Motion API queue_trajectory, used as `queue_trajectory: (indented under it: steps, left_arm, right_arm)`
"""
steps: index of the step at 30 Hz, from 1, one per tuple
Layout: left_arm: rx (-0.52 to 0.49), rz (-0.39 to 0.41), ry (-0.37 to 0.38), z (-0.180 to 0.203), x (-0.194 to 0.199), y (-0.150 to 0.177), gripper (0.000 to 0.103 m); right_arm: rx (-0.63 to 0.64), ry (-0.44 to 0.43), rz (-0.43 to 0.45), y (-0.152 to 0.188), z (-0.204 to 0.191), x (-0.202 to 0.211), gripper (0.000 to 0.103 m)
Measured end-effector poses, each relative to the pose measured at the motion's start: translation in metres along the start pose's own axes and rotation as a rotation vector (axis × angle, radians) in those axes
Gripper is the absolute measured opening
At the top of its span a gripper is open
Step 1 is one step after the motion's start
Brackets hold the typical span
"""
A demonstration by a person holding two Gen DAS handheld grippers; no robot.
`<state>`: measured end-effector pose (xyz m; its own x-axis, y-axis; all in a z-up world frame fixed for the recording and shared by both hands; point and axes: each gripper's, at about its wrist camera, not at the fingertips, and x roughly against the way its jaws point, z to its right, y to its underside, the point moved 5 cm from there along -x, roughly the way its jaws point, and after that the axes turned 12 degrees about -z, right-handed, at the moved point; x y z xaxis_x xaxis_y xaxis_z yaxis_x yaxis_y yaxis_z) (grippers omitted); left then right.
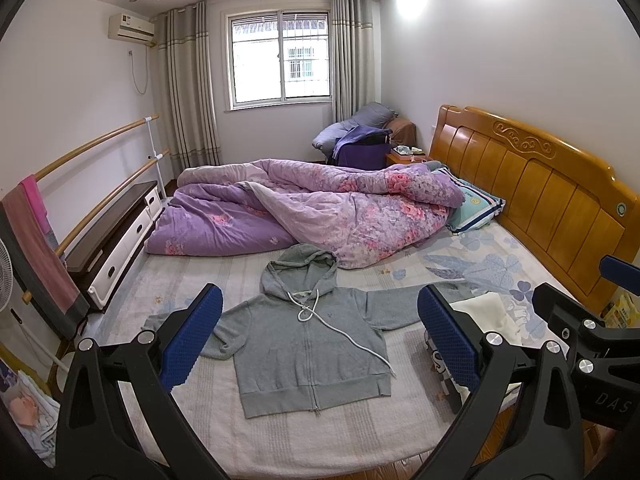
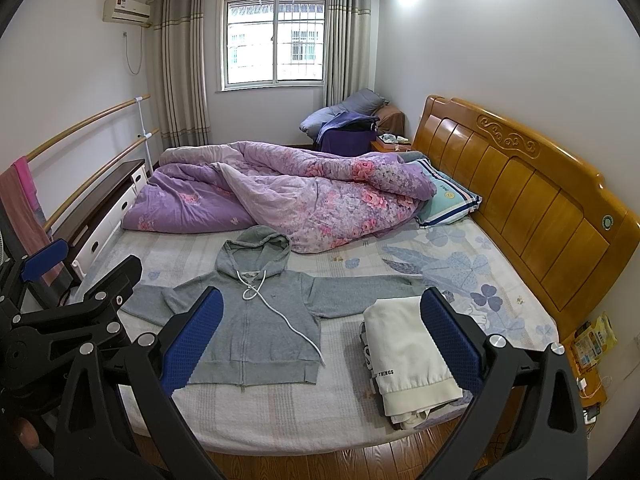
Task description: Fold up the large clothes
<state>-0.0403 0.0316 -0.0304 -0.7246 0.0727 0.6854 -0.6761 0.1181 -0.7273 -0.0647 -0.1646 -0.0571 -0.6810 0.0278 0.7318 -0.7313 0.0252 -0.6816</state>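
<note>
A grey zip hoodie (image 1: pixel 304 344) lies flat, front up, on the bed with both sleeves spread and its white drawstring trailing over the chest; it also shows in the right wrist view (image 2: pixel 260 320). My left gripper (image 1: pixel 320 344) is open and empty, held above the near edge of the bed in front of the hoodie. My right gripper (image 2: pixel 320 344) is open and empty, held to the right of the left one, between the hoodie and a folded stack of white clothes (image 2: pixel 408 356).
A crumpled purple floral quilt (image 1: pixel 320 208) fills the far half of the bed. A pillow (image 1: pixel 476 204) lies by the wooden headboard (image 1: pixel 540 192). A low cabinet (image 1: pixel 116 232) and rail stand on the left. Wood floor (image 2: pixel 320 464) runs along the near bed edge.
</note>
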Motion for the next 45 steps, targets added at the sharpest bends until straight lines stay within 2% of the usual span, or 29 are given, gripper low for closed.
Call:
queue_trajectory:
  steps: [45]
  left_arm:
    - [-0.009, -0.003, -0.003, -0.0032, -0.0063, -0.0079, 0.098]
  right_arm:
    - [0.001, -0.003, -0.005, -0.0054, 0.0014, -0.0026, 0.095]
